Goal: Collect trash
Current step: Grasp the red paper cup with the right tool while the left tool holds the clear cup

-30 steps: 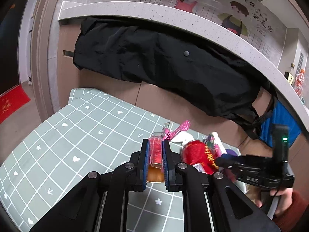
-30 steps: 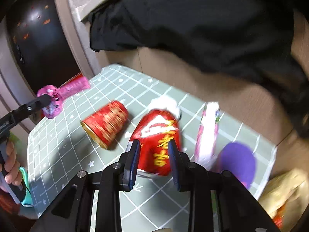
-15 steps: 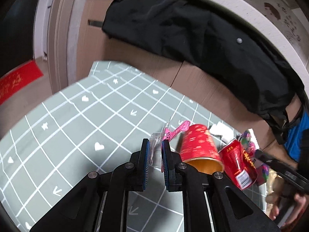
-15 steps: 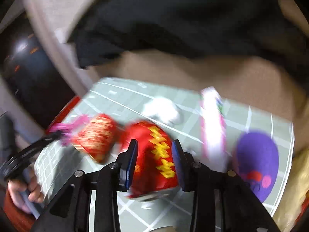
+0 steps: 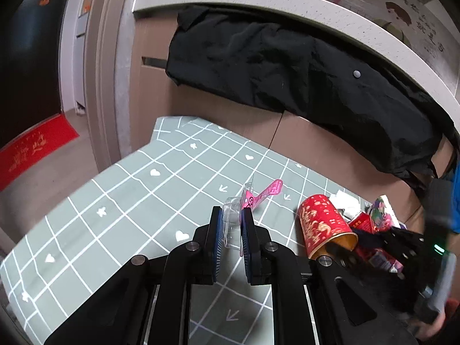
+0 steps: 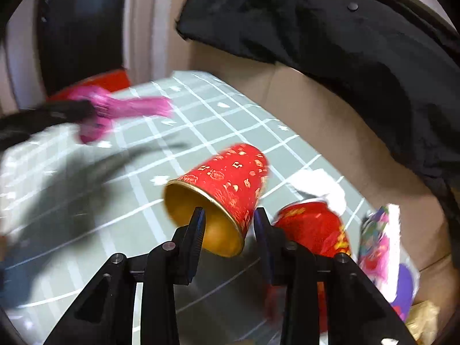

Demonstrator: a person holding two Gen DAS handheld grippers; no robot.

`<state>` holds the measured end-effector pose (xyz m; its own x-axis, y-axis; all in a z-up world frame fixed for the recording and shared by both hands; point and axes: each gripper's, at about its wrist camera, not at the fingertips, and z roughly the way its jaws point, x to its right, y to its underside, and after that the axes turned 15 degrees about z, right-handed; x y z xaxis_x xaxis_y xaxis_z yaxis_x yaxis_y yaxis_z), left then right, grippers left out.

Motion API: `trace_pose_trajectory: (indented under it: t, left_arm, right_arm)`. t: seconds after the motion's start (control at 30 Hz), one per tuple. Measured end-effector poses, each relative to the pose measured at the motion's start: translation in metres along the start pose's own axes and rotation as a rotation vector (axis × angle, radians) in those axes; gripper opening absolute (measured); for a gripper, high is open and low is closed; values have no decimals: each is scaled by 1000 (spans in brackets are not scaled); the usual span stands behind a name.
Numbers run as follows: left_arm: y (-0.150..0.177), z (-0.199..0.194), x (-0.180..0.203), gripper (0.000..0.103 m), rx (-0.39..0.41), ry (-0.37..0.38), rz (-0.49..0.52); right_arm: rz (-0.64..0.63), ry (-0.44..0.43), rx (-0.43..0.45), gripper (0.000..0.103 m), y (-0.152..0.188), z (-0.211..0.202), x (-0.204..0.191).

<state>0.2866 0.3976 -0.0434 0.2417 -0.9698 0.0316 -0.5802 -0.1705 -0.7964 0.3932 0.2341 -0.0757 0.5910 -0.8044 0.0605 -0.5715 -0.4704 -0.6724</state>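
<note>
My left hand-held gripper (image 5: 231, 227) is clenched on a clear plastic package with a pink card (image 5: 250, 201), held above the green checked surface (image 5: 129, 195). My right hand-held gripper (image 6: 228, 221) has just been closing; its jaws straddle the gold rim of the red paper cup (image 6: 227, 184) lying on its side, not yet pressing it. A red can (image 6: 313, 224), white tissue (image 6: 322, 184) and colourful wrapper (image 6: 376, 241) lie just beside the cup.

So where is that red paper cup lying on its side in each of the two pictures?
Left wrist view: the red paper cup lies right of centre on the checked cloth, just right of the left tool.
Right wrist view: the cup is at centre, its gold mouth toward the right tool.
Shared landmark: the black jacket hanging behind.
</note>
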Motion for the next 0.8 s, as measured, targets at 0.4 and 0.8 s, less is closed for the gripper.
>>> trace_pose_trajectory:
  t: [0.4, 0.8]
  left_arm:
    - [-20, -31, 29, 13, 78, 11, 52]
    - [-56, -88, 119, 13, 169, 127, 148]
  right_arm:
    - [210, -150, 111, 5, -19, -63, 48]
    - [243, -79, 327, 5, -8, -181, 93]
